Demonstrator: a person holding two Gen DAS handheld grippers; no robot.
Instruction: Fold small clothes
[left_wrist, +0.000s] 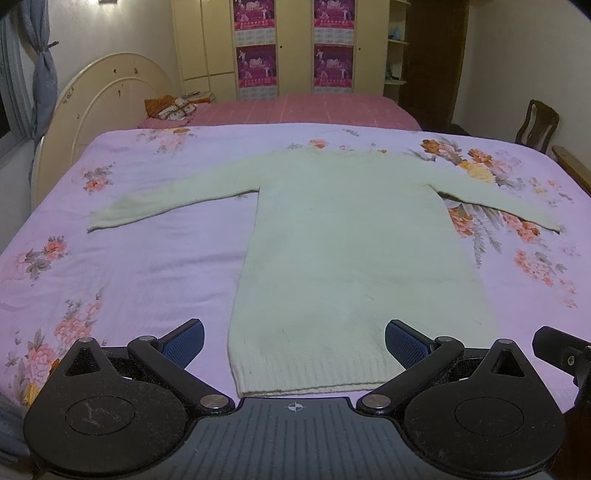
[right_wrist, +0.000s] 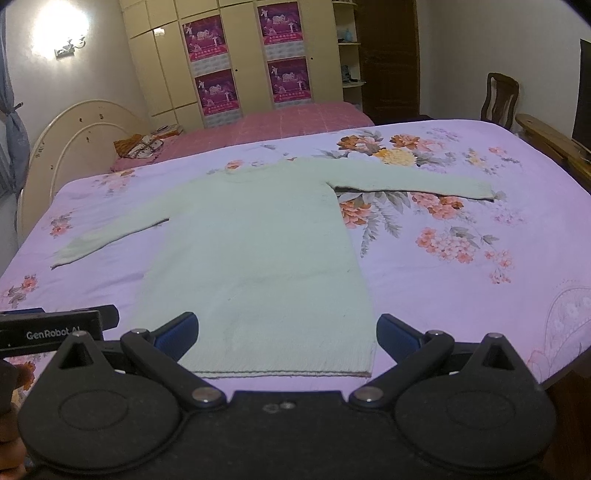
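Observation:
A pale green knit sweater (left_wrist: 343, 236) (right_wrist: 255, 240) lies flat on the bed, hem toward me, neck at the far end. Both sleeves are spread out: the left sleeve (left_wrist: 166, 199) (right_wrist: 110, 236) and the right sleeve (left_wrist: 506, 201) (right_wrist: 413, 181). My left gripper (left_wrist: 294, 341) hovers open just above the hem, its blue pads wide apart with nothing between them. My right gripper (right_wrist: 286, 332) is open too, over the hem's right part. The tip of the right gripper shows at the left wrist view's right edge, and the left gripper's body at the right wrist view's left edge.
The sweater lies on a lilac floral bedsheet (left_wrist: 122, 266) (right_wrist: 480, 295). A cream headboard (left_wrist: 110, 96) stands at the left. A second bed with a pink cover (left_wrist: 303, 109) and a cushion lies behind, then wardrobes. A wooden chair (left_wrist: 537, 123) stands far right.

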